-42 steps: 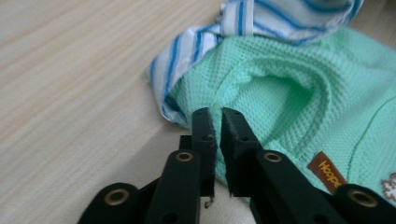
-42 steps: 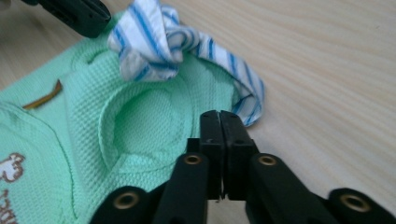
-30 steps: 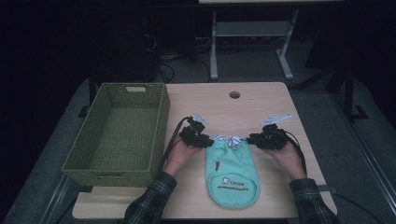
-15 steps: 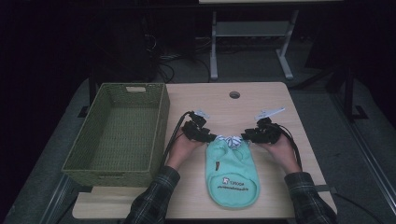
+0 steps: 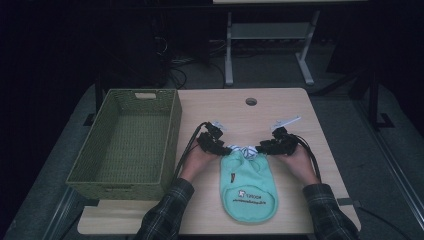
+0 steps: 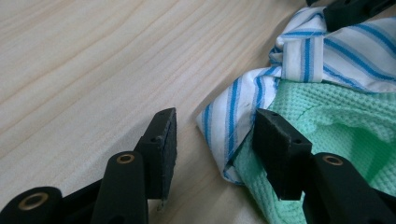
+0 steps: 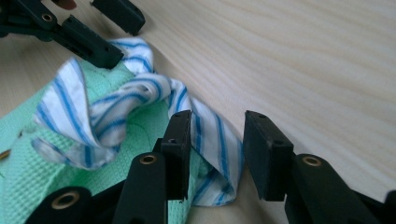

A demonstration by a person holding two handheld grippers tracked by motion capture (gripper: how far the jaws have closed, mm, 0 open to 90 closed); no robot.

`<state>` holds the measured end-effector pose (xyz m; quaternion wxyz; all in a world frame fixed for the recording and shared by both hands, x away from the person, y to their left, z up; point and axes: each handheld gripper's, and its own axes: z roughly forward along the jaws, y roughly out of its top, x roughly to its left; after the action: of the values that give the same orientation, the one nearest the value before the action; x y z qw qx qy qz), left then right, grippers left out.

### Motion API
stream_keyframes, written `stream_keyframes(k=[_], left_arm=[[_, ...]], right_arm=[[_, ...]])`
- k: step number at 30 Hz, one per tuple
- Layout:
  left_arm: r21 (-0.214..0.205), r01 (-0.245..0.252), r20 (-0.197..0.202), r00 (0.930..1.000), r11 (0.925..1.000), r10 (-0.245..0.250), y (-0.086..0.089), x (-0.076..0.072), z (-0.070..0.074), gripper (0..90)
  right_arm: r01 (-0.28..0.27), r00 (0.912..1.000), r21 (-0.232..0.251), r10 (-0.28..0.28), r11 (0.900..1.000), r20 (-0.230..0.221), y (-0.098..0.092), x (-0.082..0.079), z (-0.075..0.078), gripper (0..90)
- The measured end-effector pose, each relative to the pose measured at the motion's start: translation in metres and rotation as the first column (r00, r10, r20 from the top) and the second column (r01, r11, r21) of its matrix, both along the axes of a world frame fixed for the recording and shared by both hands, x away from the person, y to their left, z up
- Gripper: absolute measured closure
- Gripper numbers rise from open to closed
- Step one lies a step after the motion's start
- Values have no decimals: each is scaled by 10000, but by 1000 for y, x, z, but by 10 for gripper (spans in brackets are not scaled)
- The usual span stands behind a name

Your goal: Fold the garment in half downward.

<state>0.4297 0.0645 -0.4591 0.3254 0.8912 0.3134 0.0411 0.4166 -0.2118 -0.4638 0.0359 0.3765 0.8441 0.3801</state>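
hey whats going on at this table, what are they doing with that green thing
A person holds tongs in each hand at the top end of a mint green cloth bag lying flat on the wooden table. The left tongs and right tongs each straddle a corner of the bag's blue-and-white striped trim. Both sets of jaws have just been opening, with the trim between them but not pinched. A green woven basket sits to the left with nothing in it.

A mint-green waffle-weave bib [image 5: 248,186] is laid flat on the wooden worktop [image 5: 230,107], rounded end toward the near edge, with a small printed logo on it. Its white, blue-striped neck ties [image 6: 299,60] are bunched and curled at the far end.
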Motion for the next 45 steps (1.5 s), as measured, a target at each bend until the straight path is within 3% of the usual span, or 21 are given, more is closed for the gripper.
stream_keyframes(k=[9,15,23,31,35,45], left_arm=[[775,79,664,9977,9970,-130,-7,-6,1,568],[619,260,682,9972,9977,-302,-8,-7,0,681],[195,334,232,9992,9992,-339,-5,-5,-1,817],[-184,48,81,10000,9998,-46,-1,-5,-2,854],[-231,-25,337,9994,9997,32,1,-7,1,857],[-338,71,1218,9926,9994,-29,2,-16,26,858]], right_arm=[[-79,10000,-40,80,10000,45,-3,-7,-6,621],[-242,9972,-643,286,9976,688,1,-11,-6,698],[-142,9986,-364,160,9992,497,1,-12,-7,809],[-10,9989,-274,23,9996,466,1,-14,-8,855],[46,9994,-24,-45,10000,349,-3,-12,-6,868],[102,9961,12,-103,9999,880,-6,-16,18,876]])
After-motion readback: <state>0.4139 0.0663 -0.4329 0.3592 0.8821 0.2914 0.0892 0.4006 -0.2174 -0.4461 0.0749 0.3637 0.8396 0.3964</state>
